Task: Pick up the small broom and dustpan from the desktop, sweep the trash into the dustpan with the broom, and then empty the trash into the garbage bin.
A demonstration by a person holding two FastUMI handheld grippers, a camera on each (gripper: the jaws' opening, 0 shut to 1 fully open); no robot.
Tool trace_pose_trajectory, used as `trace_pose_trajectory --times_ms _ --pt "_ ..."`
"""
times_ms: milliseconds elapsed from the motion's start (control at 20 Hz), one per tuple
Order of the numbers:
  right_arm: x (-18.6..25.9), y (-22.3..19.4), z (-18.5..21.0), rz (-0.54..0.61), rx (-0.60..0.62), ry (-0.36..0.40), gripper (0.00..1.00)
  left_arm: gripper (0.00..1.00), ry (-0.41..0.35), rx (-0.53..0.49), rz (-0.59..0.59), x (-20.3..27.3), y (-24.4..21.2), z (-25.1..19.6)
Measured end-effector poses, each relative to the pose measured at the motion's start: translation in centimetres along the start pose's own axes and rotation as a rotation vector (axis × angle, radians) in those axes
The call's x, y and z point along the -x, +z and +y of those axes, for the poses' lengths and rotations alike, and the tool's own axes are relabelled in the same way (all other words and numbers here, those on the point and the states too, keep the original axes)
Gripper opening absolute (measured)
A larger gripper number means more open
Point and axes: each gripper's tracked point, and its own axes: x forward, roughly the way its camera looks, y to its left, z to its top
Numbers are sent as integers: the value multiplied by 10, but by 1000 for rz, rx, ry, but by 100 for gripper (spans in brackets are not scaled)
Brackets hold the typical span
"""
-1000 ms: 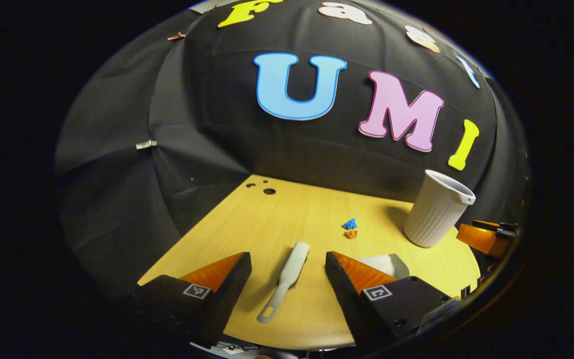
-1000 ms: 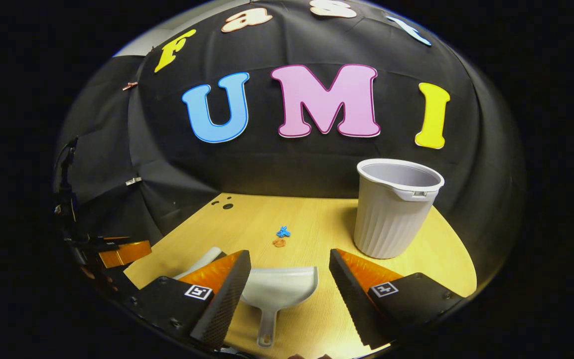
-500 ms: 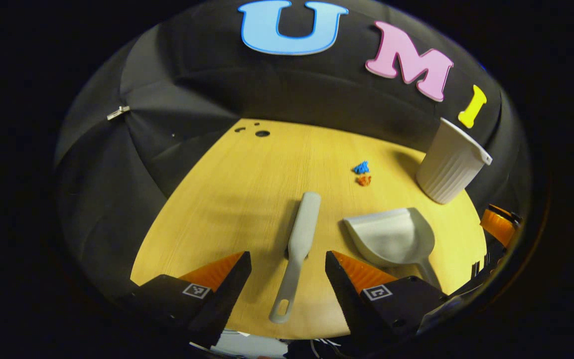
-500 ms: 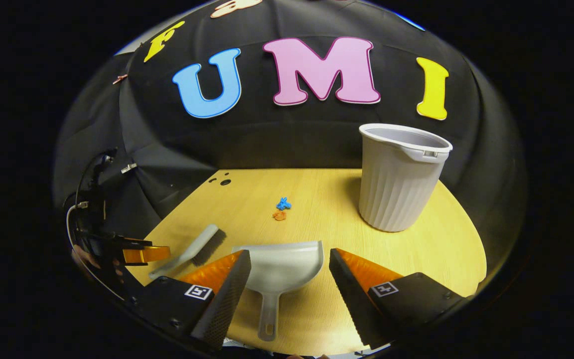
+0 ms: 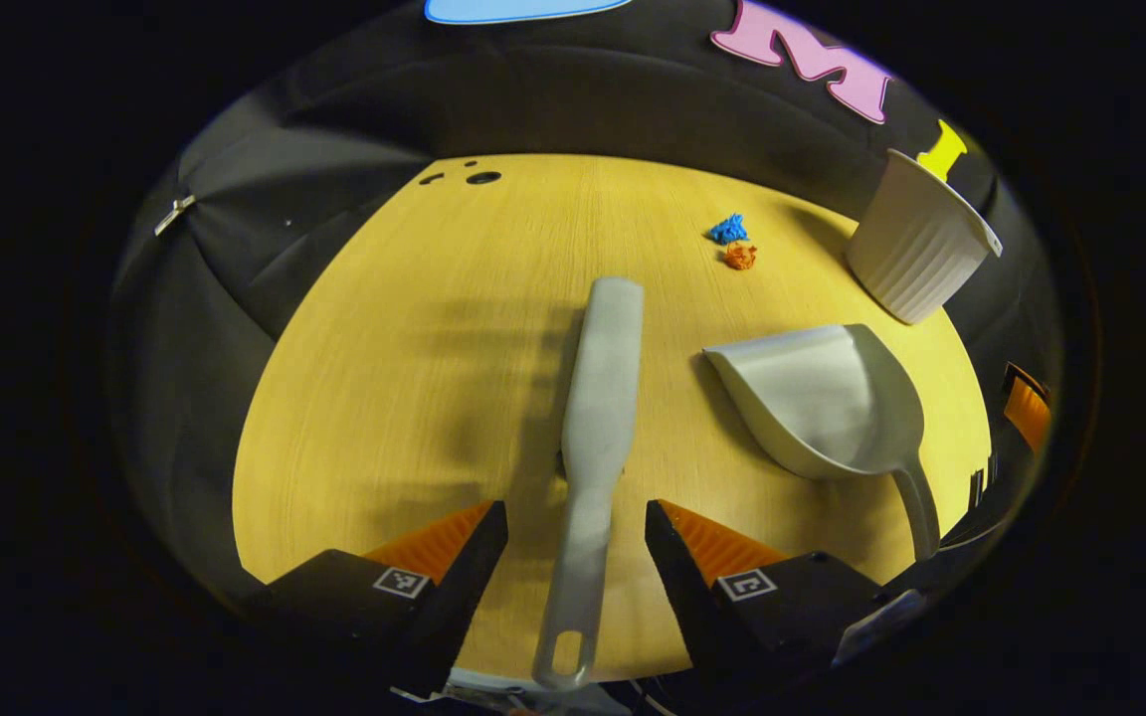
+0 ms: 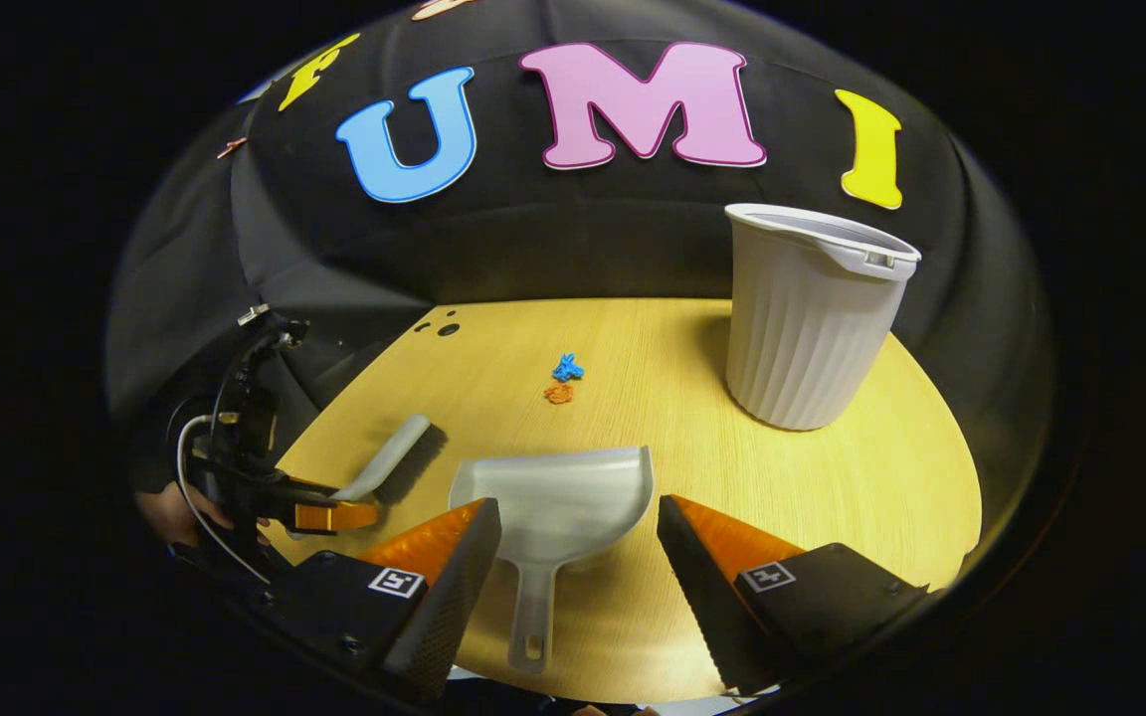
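Now the left gripper (image 5: 567, 532) stands wide open with the broom (image 5: 601, 398) handle lying between its fingers, neither one touching it, evidently lined up to close on the handle. Likewise the right gripper (image 6: 573, 537) is spread open astride the dustpan (image 6: 558, 497) handle, holding nothing. Both tools rest flat on the desktop (image 5: 414, 348), handles toward the person. Beyond them the blue and orange trash (image 6: 562, 379) sits mid-table, the garbage bin (image 6: 812, 313) upright to its right.
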Motion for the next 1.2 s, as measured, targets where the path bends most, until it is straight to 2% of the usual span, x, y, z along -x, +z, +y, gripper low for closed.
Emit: trace_pose_trajectory --times_ms 150,250,500,600,650,700,750,900,1000,1200 --pt "-2 -13 7 34 1 20 99 87 2 -17 71 -21 -4 -1" --pt "-1 -21 6 58 6 25 99 81 4 -33 94 -27 -5 0" --pt "0 -31 -2 87 -19 3 99 73 31 -95 89 -37 2 -5" --pt "-2 -37 0 110 -30 7 98 61 31 -99 82 -36 4 -10" --pt "-2 -39 0 122 -33 10 98 49 32 -102 74 -38 4 -11" --pt "-4 -44 2 140 -36 15 99 46 36 -97 67 -39 5 -12" --pt "-7 -50 4 163 -41 20 98 32 39 -92 60 -36 5 -12" --pt "-19 -70 1 261 -58 -9 99 30 36 -68 21 -37 8 -12" --pt "-23 -73 6 277 -79 -4 99 28 53 -36 -54 -29 19 -10" --pt "-32 -96 3 341 1 -53 99 27 49 -33 -147 -7 34 -14"
